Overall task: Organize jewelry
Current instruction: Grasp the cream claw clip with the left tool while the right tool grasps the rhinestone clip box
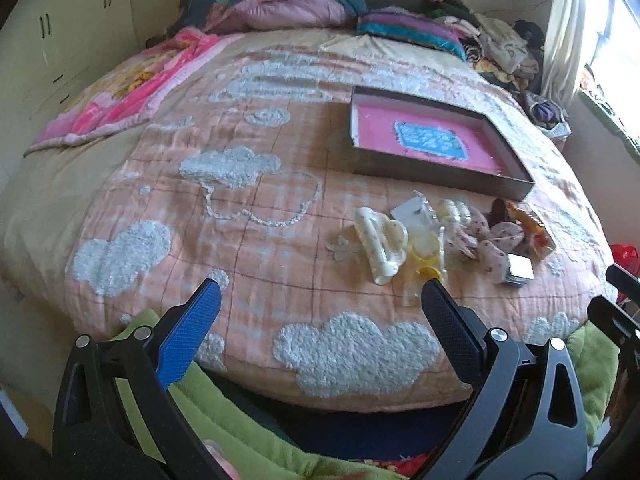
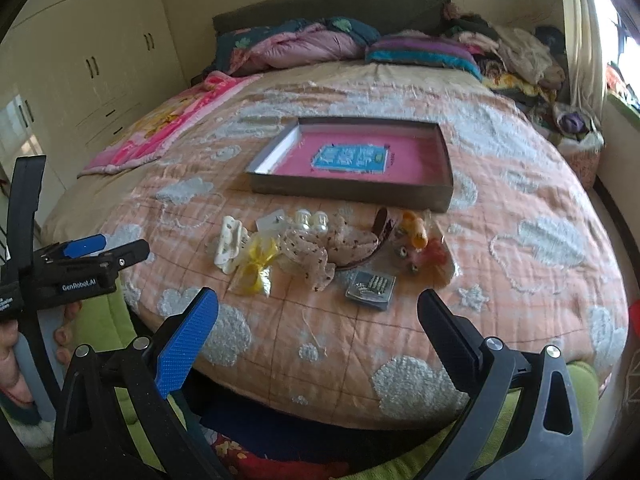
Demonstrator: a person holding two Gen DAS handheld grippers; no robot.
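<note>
Right wrist view: the left gripper, jaws apart, is held left of the cream claw-shaped hair clip, jewelry pile and shallow pink-lined grey box, beyond the wide-open right gripper.

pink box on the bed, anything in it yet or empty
Empty: the box shows only its pink floor and blue label. The jewelry pile lies on the quilt in front of it.

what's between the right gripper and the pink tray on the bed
In the right wrist view, the loose pile sits between the right gripper and the tray: a card of hairpins nearest, then a dotted scrunchie and white claw clip.
</note>
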